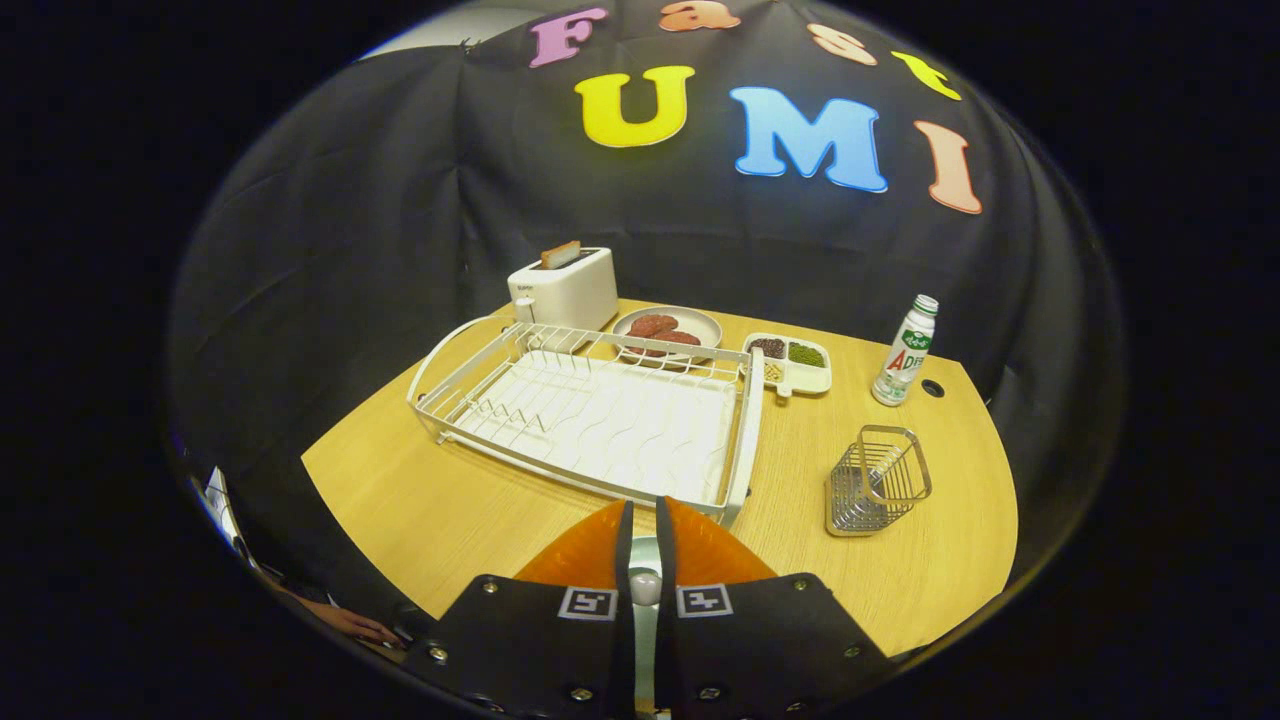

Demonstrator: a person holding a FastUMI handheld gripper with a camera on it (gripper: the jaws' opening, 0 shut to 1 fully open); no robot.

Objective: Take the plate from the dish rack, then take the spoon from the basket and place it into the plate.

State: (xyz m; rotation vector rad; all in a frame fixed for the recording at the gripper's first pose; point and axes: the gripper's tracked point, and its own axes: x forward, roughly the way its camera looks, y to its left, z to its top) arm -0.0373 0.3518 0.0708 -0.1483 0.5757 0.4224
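Gripper view: fingers (644, 525) together; bottle (905, 350) label unreadable.

The gripper (643, 520) is held level and pointing forward, its two fingers (590, 550) drawn together with only a thin slit between them, nothing clasped there, tips almost touching.
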